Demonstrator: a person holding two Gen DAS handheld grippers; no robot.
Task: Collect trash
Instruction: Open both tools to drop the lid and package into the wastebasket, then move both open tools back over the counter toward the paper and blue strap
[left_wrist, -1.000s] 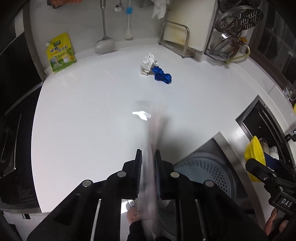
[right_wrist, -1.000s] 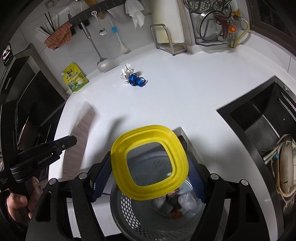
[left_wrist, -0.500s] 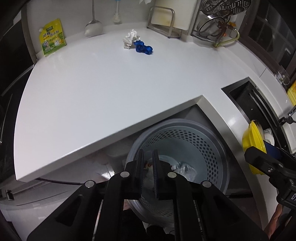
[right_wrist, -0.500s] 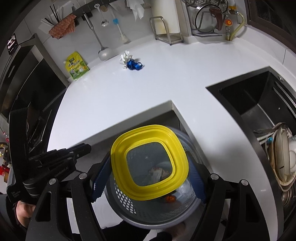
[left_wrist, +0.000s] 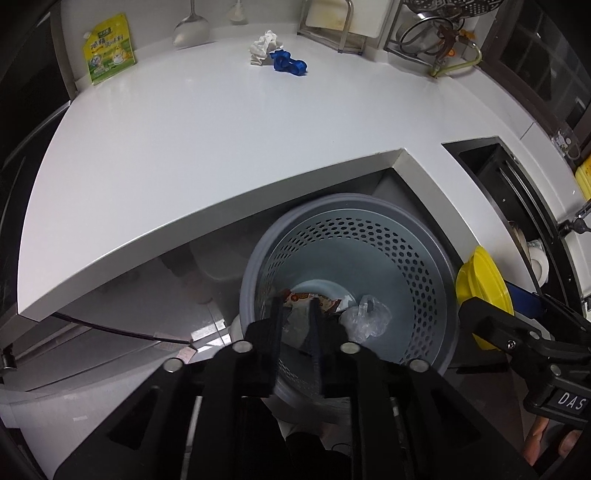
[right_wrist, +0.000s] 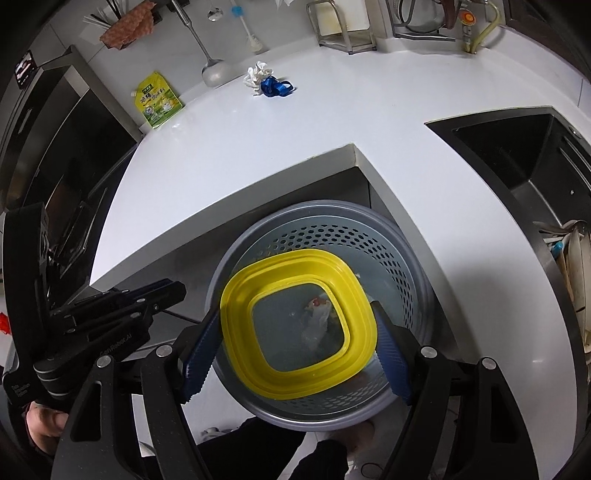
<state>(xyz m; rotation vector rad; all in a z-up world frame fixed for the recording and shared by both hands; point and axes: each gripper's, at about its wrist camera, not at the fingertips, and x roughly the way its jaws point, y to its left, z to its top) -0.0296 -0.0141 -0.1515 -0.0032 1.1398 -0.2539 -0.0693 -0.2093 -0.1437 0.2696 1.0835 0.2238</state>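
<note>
A grey perforated trash bin (left_wrist: 417, 258) stands on the floor under the white counter's corner; it also shows in the right wrist view (right_wrist: 406, 251). Inside lie a printed wrapper (left_wrist: 303, 297) and a clear crumpled plastic bag (left_wrist: 365, 317). My left gripper (left_wrist: 295, 314) hangs over the bin, jaws slightly apart, nothing between them. My right gripper (right_wrist: 299, 325) is shut on a yellow-rimmed clear lid (right_wrist: 236, 314) and holds it above the bin. On the counter's far side lie a crumpled white tissue (left_wrist: 263, 46) and a blue scrap (left_wrist: 290, 65), also in the right wrist view (right_wrist: 275, 86).
A green-yellow pouch (left_wrist: 108, 48) leans on the back wall. A ladle (right_wrist: 212, 72) and brush hang there. A dark sink (right_wrist: 517, 147) with dishes is at the right. A metal rack (left_wrist: 332, 22) stands at the back. A black appliance (right_wrist: 55, 147) is on the left.
My left gripper carried a wrapper from over the counter to over the bin and let it go; the wrapper now lies inside. My right gripper with the lid stayed above the bin.
</note>
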